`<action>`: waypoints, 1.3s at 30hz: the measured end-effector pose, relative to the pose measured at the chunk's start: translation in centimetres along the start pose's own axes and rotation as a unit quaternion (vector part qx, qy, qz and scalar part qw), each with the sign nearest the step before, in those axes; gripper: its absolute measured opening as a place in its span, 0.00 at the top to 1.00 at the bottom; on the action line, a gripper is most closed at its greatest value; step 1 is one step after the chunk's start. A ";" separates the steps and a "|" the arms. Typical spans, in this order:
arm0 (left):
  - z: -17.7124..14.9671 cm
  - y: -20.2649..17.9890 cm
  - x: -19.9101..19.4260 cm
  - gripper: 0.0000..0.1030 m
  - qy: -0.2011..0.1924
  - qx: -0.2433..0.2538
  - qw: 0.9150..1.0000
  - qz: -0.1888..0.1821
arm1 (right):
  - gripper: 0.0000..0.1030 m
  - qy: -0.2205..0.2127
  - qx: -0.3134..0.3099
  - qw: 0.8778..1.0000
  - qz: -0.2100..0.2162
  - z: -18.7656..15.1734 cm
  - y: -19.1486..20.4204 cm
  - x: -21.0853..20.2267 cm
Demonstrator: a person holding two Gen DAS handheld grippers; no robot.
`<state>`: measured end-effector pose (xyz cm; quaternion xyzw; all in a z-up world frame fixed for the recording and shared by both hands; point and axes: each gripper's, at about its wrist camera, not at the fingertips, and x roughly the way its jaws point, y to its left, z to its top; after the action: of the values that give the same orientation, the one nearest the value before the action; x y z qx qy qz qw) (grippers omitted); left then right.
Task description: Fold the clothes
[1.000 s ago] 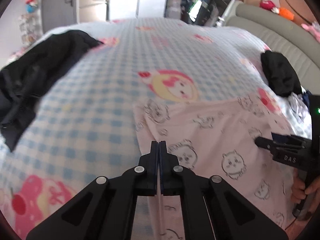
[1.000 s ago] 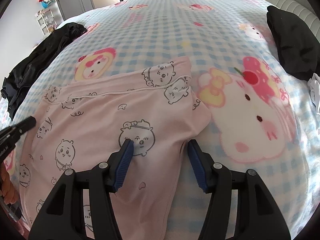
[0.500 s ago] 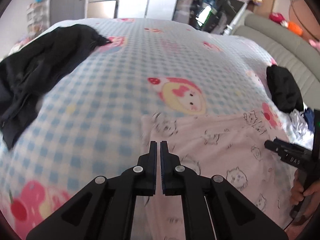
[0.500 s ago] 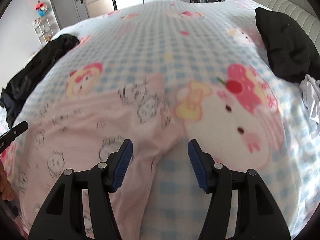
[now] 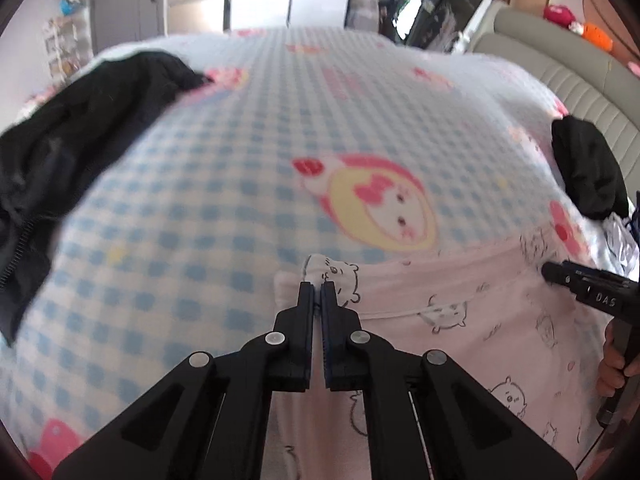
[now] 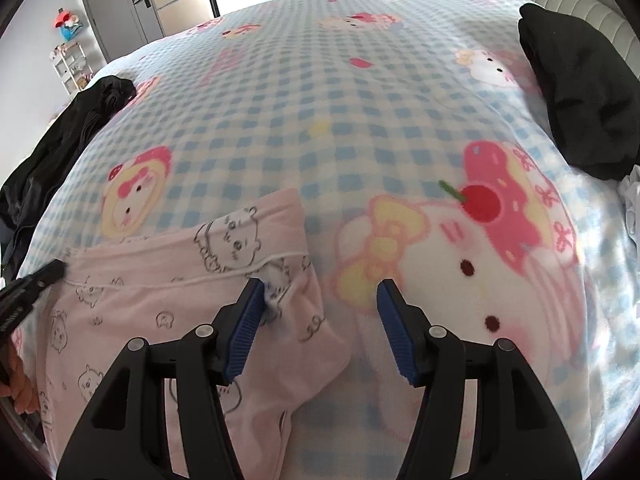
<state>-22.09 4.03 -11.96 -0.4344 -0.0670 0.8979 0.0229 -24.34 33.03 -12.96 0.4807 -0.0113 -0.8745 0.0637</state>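
Pink cotton printed with small cartoon bears, the pink garment (image 6: 168,304) lies spread on the bed (image 6: 340,128), near its close edge and left of the large cat-face print on the blue check cover. Its top hem runs left to right across both views, so the long axis of that edge sits crosswise to both tools.

The left hand-held gripper (image 5: 318,290) is clenched on the garment's upper-left corner: a little tuft of bear-printed cloth pokes up between its 2 black fingers. The right hand-held gripper (image 6: 322,300) is released, its blue-padded jaws spread wide. Its left pad touches or just overlaps the fabric near the upper-right corner, while its right pad hangs over bare cover (the garment's right edge falls between the 2 pads).

So the cloth lies mostly to the left of the right tool and to the right of the left one, stretched between them. The upper-right corner is nearer the right tool, just ahead and slightly left of its centre line. My judgement is that a matching pinch there would call for shifting that tool a little leftward so both pads straddle the corner.

2 dark garments sit apart from this: a black jacket (image 5: 68,140) at the far left, a black bundle (image 6: 580,96) at the far right.
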 end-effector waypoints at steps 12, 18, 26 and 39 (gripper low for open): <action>-0.2 2.0 -0.8 0.67 0.003 -0.050 0.999 0.001 | 0.40 -0.005 0.020 1.000 0.017 0.3 -1.1 0.8; -3.2 -2.4 -6.3 0.60 0.015 0.019 0.995 -0.101 | 0.39 -0.032 -0.007 0.998 0.059 -3.4 0.7 -4.9; -11.7 -7.0 -8.4 0.60 0.080 0.077 0.993 -0.043 | 0.39 -0.022 -0.073 0.994 0.080 -12.3 4.3 -9.2; -19.4 -6.4 -13.7 0.60 0.042 0.008 0.999 0.004 | 0.39 -0.009 -0.105 0.994 -0.030 -21.0 6.7 -11.6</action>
<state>1.57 11.00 -12.32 -0.4721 -0.0572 0.8793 0.0254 0.16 28.71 -13.95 0.4637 0.0946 -0.8765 0.0878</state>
